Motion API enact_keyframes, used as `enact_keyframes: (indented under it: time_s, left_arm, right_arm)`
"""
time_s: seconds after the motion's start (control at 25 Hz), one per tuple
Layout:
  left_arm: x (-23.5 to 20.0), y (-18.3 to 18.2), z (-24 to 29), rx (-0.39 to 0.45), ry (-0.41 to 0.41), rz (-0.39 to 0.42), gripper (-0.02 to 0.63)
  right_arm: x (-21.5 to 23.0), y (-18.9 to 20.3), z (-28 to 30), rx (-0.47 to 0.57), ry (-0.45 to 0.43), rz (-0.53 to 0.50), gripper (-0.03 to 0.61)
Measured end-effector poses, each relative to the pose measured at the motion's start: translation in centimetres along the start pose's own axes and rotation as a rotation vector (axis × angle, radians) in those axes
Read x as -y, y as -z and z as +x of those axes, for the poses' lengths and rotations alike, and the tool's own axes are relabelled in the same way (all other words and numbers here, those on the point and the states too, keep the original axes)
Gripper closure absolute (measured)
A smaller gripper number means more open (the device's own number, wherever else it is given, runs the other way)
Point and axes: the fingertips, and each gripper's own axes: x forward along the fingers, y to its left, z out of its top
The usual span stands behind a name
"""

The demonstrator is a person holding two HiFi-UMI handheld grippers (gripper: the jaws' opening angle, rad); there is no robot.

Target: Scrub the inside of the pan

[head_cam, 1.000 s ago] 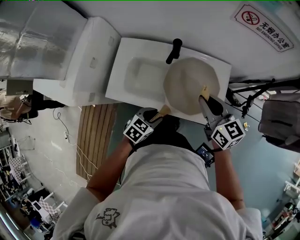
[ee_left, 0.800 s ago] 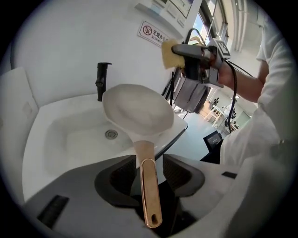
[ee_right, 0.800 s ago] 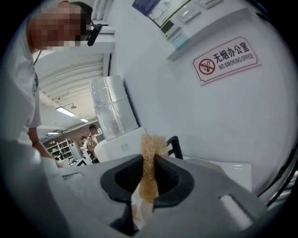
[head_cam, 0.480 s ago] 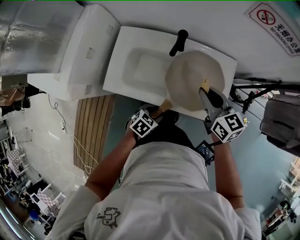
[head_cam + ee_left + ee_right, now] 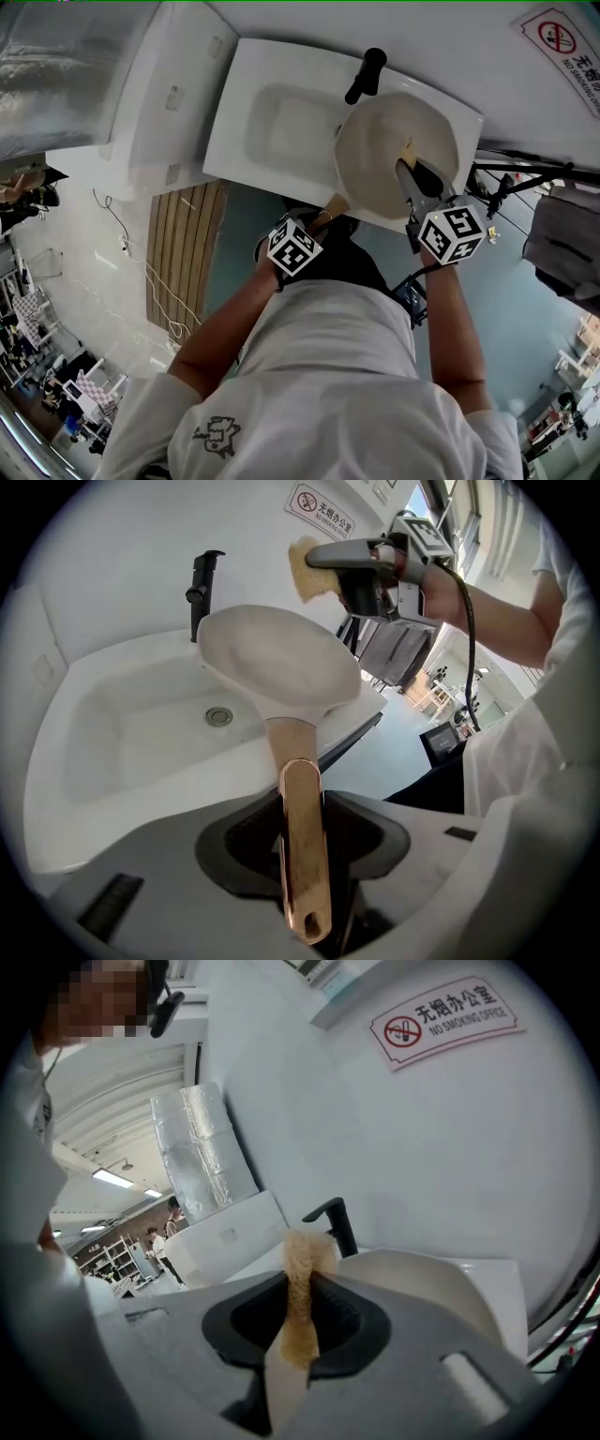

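Left gripper has the pan's handle between its jaws. They have just been closing on it, and the pads are now pressed to the handle's sides. That grip carries the pan, held tilted over the right end of the sink, just below the tap, with its inside open to the head view.

Right gripper is pinched tight on the sponge, and a tuft pokes out past the tips. From the head view the sponge hangs over the inside of the pan. From the left gripper view it sits above the far rim, apart from the surface, so I judge contact has not been made yet.

To do this well, lower the sponge until that free tuft flattens against the floor of the pan, not the jaw tips, which would scrape. Then work in overlapping circles from the middle out to the wall.

The left side matters just as much. A long handle gives the pan leverage to twist, so the grip has to stay firm and push back against each stroke. Resting the far rim on the sink edge would steady it.

Watch that the sponge doesn't get dragged out of the pinch.
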Motion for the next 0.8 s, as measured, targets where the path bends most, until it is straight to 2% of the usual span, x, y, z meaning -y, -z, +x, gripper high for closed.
enact_keyframes:
  time_s: [0.64,0.8]
  left_arm:
    - [0.3,0.2,0.1,-0.034,0.091,-0.011,0.468]
    - [0.3,0.2,0.2,-0.048,0.115,-0.009,0.468]
  right_arm:
    - [4.7,6.2,9.8,-0.266,0.023,-0.056,0.515]
    - [6.6,7.3,12.0,-0.305,0.058,-0.074,0.517]
